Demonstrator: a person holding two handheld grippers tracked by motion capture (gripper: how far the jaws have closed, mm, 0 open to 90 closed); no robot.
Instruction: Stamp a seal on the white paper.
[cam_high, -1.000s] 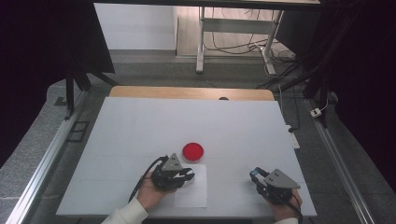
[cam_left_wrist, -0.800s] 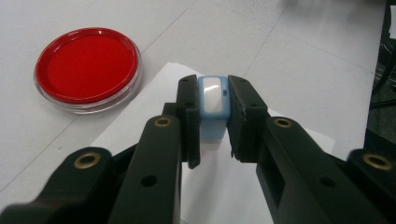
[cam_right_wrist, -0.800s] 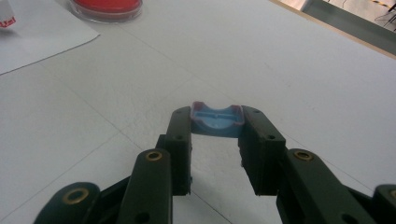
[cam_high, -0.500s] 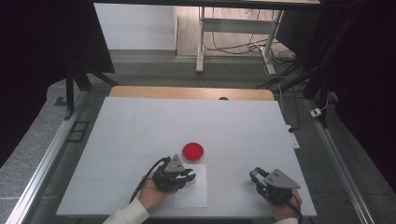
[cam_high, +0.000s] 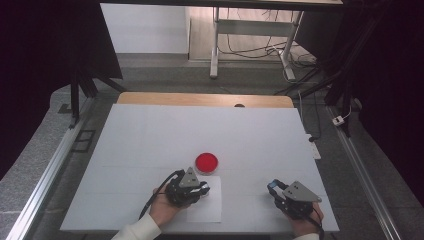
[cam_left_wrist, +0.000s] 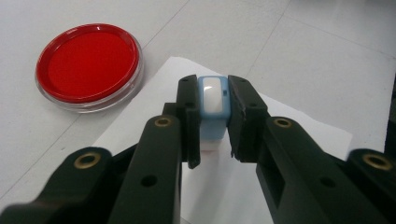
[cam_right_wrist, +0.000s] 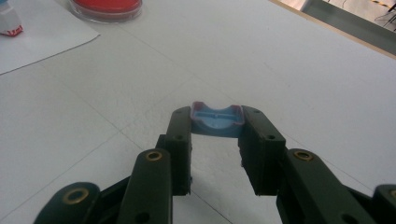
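Note:
My left gripper (cam_left_wrist: 212, 88) is shut on a small light-blue and white stamp (cam_left_wrist: 213, 105), which stands on a white sheet of paper (cam_left_wrist: 289, 126). In the high view this left gripper (cam_high: 203, 188) sits at the sheet's (cam_high: 206, 210) top edge, just below a round red ink pad (cam_high: 206, 162). The pad (cam_left_wrist: 88, 65) has a clear rim and lies beside the paper's corner. My right gripper (cam_right_wrist: 217, 114) is shut on a blue cap (cam_right_wrist: 217, 122) with a reddish rim, held low over the table. The right gripper (cam_high: 273, 187) is near the table's front right.
The white table top (cam_high: 150, 140) stretches far beyond the pad, with a wooden strip (cam_high: 200, 99) along its back edge. Metal rails (cam_high: 50, 165) run along both sides. In the right gripper view the pad (cam_right_wrist: 106, 7) and paper (cam_right_wrist: 42, 37) lie far up left.

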